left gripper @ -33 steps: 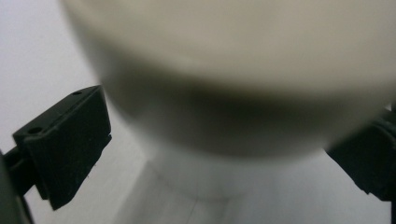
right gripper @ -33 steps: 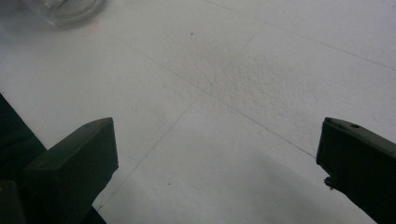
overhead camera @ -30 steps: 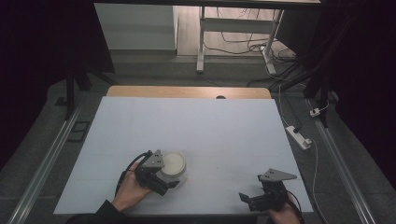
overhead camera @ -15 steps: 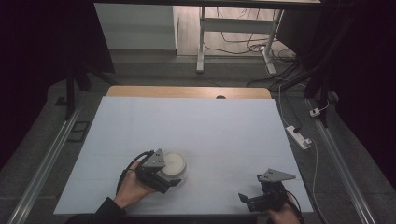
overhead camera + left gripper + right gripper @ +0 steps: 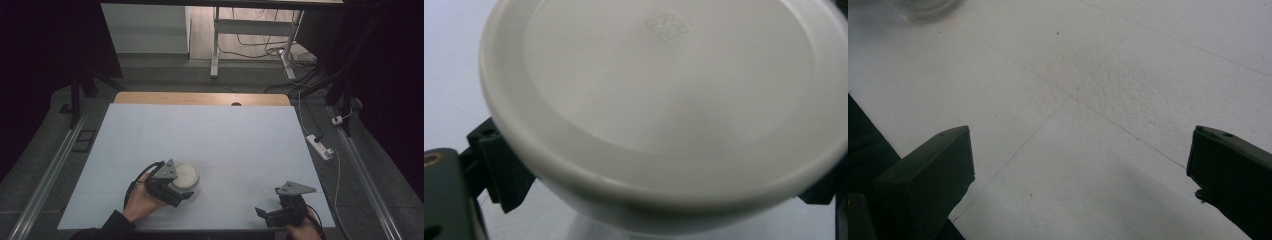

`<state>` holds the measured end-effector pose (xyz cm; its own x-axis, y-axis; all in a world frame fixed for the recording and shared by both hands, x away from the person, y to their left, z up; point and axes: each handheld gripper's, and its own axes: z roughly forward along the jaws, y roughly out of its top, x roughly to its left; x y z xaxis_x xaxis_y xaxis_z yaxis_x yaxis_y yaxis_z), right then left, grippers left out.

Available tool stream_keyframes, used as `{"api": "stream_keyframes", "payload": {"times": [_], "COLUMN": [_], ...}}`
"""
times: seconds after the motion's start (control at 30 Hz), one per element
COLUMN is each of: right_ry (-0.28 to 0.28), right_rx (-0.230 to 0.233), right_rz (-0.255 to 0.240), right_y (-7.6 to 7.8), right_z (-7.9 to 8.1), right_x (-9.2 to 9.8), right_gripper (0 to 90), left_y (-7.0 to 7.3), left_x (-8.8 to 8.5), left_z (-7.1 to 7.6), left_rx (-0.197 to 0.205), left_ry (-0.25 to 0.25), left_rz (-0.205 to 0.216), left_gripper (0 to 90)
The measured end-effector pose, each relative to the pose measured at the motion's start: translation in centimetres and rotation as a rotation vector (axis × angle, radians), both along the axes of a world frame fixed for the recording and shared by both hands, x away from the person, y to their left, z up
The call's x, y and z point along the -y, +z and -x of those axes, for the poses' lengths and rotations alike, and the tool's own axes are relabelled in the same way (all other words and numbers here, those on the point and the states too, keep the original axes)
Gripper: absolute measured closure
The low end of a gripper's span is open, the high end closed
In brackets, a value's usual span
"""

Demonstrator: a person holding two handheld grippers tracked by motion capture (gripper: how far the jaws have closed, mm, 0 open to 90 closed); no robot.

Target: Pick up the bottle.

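A round white-lidded container [image 5: 185, 175] stands on the white table [image 5: 210, 135] near its front left. My left gripper [image 5: 181, 193] reaches in from the left with one jaw on each side of it, shut on its body below the lid. In the left gripper view the white lid [image 5: 664, 85] looms close and tilted, with a small embossed mark on top, and black fingers [image 5: 499, 170] show at its lower edges. My right gripper [image 5: 265, 216] rests near the front right edge, pointing left. In its own view my right gripper [image 5: 1083, 165] is open over bare table.
The table top is a white foam-like sheet [image 5: 1128, 65] with faint seams. A blurred clear object [image 5: 923, 7] sits far off in the right gripper view. A power strip [image 5: 320, 146] and cables lie on the floor to the right. A wooden strip [image 5: 200, 98] borders the far edge.
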<state>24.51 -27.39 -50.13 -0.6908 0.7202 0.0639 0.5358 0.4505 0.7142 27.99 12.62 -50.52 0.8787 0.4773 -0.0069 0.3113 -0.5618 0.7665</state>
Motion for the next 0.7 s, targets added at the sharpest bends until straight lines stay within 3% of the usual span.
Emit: {"api": "stream_keyframes", "payload": {"times": [0.7], "right_ry": [-0.004], "right_rx": [0.002], "right_rz": [-0.005], "right_y": [0.0], "right_z": [0.0], "right_x": [0.1], "right_gripper": [0.0], "left_y": [3.1], "left_x": [0.3], "left_z": [-0.4], "left_rx": [0.027], "left_ry": [-0.031], "left_rz": [0.042], "left_gripper": [7.4]}}
